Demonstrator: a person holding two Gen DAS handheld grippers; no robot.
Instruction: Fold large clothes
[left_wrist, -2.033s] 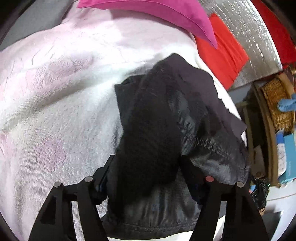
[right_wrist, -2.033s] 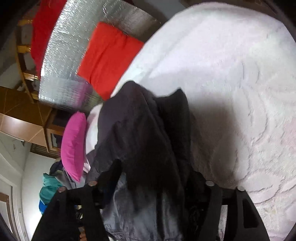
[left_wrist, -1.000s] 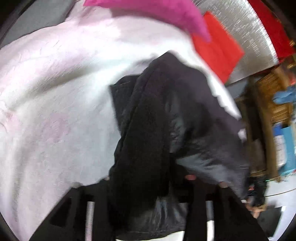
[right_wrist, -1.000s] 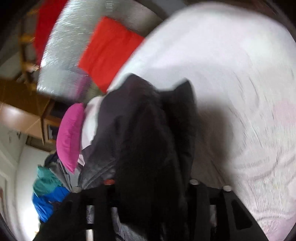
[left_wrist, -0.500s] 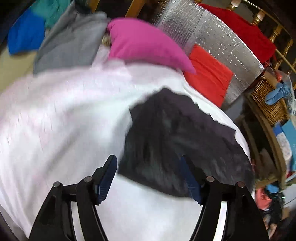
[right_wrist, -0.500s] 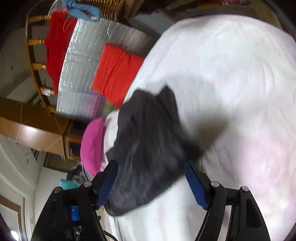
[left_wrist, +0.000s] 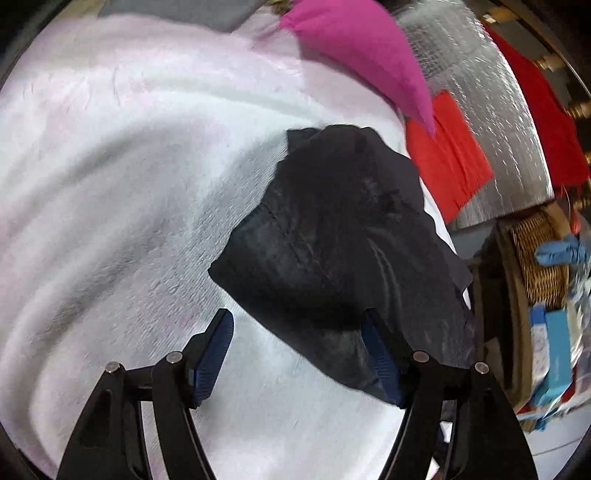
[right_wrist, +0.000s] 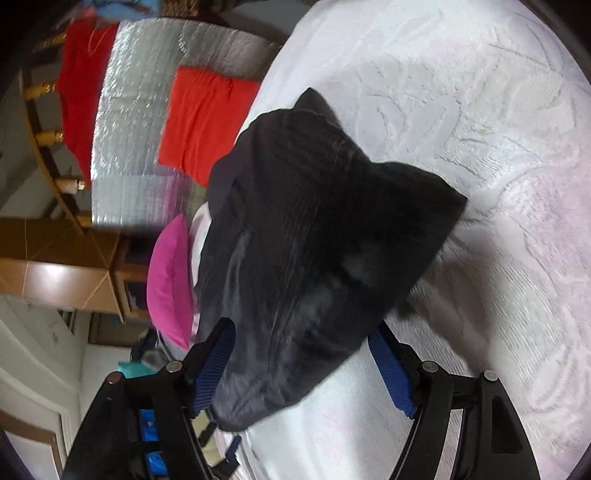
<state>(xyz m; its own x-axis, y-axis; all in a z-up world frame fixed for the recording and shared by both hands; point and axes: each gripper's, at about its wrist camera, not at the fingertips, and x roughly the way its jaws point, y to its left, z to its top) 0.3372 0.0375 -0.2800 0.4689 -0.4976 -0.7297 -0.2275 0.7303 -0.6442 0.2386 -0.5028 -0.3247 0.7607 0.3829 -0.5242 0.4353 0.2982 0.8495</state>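
A dark grey-black garment (left_wrist: 343, 240) lies folded into a compact bundle on the white and pale pink bedspread (left_wrist: 110, 184). It also shows in the right wrist view (right_wrist: 317, 251). My left gripper (left_wrist: 299, 347) is open and empty, its blue-padded fingers (left_wrist: 212, 354) just in front of the bundle's near edge. My right gripper (right_wrist: 303, 365) is open and empty, its fingers (right_wrist: 389, 373) spread either side of the bundle's near end, above it.
A magenta pillow (left_wrist: 362, 48) and a red cloth (left_wrist: 450, 147) on a silver quilted headboard (left_wrist: 491, 110) lie beyond the garment. A wicker basket (left_wrist: 539, 258) and boxes stand past the bed's right edge. The bedspread (right_wrist: 498, 147) stretches wide beside the bundle.
Both grippers held the garment one second ago. They have let go, opened and drawn back, and the garment now lies as a folded bundle on the bed.
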